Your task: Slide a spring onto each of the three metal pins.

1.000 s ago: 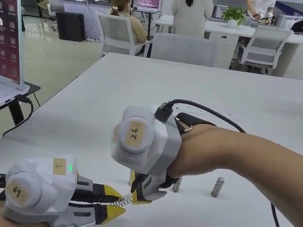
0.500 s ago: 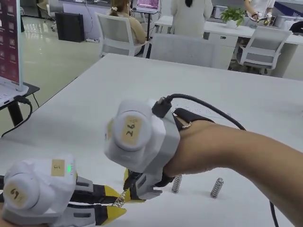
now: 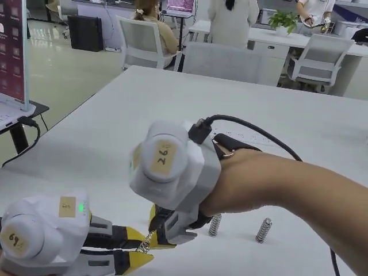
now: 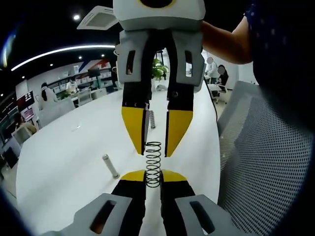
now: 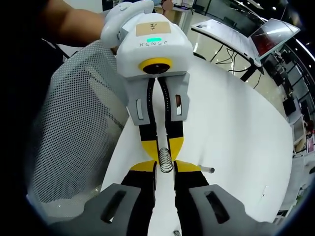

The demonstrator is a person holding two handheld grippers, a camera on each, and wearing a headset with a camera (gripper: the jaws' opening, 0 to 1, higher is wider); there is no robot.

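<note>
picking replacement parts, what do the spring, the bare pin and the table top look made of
The spring looks like thin bare steel wire: dark grey coils with small glints. The pin looks like metal, probably steel or aluminium: a smooth silver-grey rod with a bright sheen. The table top is matte white, likely laminate: even colour, no grain, only soft reflections.

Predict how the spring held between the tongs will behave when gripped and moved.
The spring is thin, open wire coil, so probably very light and easily bent or squashed. Pinched at one end by the left tongs, it may wobble or flick out. Being round, it would likely roll if dropped.
</note>
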